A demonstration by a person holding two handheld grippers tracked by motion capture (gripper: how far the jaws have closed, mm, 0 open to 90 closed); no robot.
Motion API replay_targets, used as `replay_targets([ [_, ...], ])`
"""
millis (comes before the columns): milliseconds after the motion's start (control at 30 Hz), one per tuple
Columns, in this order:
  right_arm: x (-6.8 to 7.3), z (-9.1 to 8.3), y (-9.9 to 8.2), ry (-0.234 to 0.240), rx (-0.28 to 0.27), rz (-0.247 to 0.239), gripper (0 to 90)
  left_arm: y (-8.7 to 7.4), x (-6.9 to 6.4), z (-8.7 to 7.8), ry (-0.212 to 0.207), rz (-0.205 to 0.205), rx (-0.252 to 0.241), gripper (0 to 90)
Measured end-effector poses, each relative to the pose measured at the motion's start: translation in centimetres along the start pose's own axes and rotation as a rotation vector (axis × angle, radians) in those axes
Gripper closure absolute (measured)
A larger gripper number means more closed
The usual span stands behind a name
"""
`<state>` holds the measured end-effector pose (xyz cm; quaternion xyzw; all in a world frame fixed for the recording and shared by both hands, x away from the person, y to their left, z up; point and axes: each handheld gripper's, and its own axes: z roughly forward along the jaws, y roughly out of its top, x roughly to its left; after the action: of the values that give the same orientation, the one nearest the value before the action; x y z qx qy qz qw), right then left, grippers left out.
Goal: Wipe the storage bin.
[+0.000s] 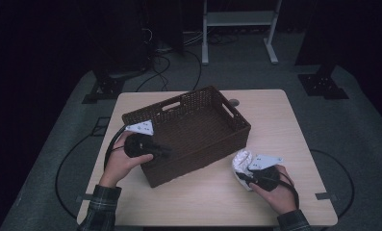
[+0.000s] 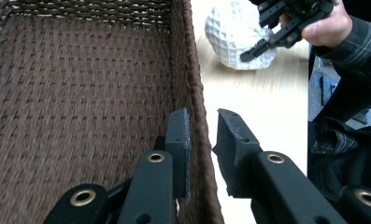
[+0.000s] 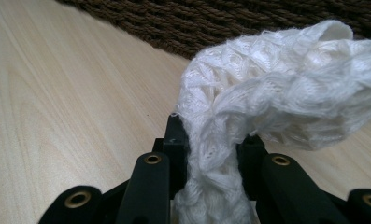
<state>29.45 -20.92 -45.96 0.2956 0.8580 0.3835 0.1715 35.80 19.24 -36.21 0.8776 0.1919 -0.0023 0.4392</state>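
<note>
White knitted fabric fills the gap between the jaws of the right gripper; both pads press on a gathered fold of it, so the jaws are closed on the fabric. The rest of the fabric bulges above and to the right of the jaws in the right gripper view. In the high view the bundle lies on the desk, just beside the near right corner of the basket, with the right gripper over its near side.

The jaws of the left gripper straddle the woven side wall of the basket, one jaw inside and one outside. The inner pad lies against the wall; the outer pad appears to stand slightly off it, though the angle makes this uncertain. No firm grip on the wall can be confirmed.

The basket is brown wicker, rectangular, with handle slots, and sits askew at the desk centre. The floor beyond is grey.
</note>
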Motion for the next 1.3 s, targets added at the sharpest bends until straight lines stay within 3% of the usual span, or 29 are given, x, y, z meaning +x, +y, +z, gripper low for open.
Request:
replay_targets([
  [200, -0.4, -0.2, -0.3, -0.014, 0.012, -0.009, 71.5, -1.4, -0.7, -0.9, 0.012, -0.007, 0.015, 75.3],
  [367, -0.7, -0.5, -0.5, -0.03, 0.003, 0.011, 71.4, -2.7, -0.7, -1.3, 0.027, -0.028, 0.039, 77.6],
  [533, -1.0, -0.7, -0.6, -0.039, 0.002, 0.028, 71.3, -3.4, -0.7, -1.6, 0.001, -0.034, 0.033, 82.3],
  [833, -1.2, -0.8, -0.7, -0.048, -0.002, 0.035, 71.3, -3.1, -1.0, -1.1, -0.001, -0.032, 0.027, 84.7],
  [1300, -1.6, -1.1, -0.8, -0.058, -0.004, 0.039, 71.3, -0.4, -2.0, 2.5, -0.046, 0.003, 0.045, 88.4],
])
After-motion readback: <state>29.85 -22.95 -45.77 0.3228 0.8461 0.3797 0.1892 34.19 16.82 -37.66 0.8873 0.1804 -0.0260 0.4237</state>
